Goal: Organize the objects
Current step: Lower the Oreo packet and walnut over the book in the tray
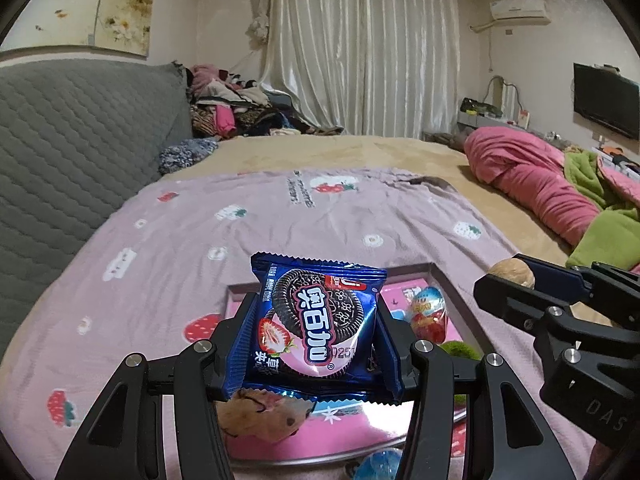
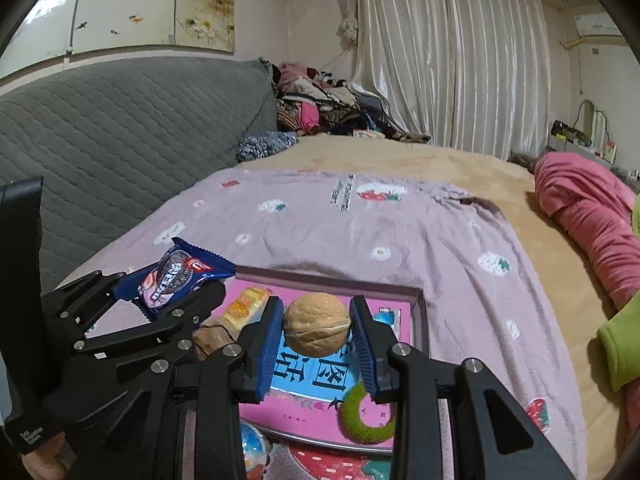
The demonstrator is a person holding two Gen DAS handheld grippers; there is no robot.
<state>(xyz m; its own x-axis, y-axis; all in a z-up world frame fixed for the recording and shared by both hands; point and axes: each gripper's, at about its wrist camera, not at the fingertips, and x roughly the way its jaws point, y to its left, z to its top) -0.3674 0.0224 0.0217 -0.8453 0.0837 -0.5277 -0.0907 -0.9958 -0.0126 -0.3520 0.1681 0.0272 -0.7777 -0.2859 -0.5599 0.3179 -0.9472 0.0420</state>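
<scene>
Both hand-held grippers are seen loaded above a pink tray (image 2: 418, 320) that lies on the bed's strawberry-print cover (image 1: 280, 220). By the left hand-held gripper (image 1: 316, 332) a blue cookie packet (image 1: 320, 320) is clamped upright between the pads; by the right hand-held gripper (image 2: 318, 334) a walnut (image 2: 317, 323) is pinched at its two sides. Each item is carried over the tray, clear of its floor. Inside the tray a wrapped chocolate egg (image 1: 428, 312), a green fuzzy ring (image 2: 366, 416), a yellow-wrapped sweet (image 2: 244, 306) and a brown plush toy (image 1: 260, 412) are already lying on the pink and blue printed base. A further blue-wrapped ball (image 2: 252, 444) is left on the cover just outside the near rim.

The placing step is judged to be in hand. Next, each item would need to be lowered onto a bare patch of the tray, away from the egg and ring, before the jaws are parted.
</scene>
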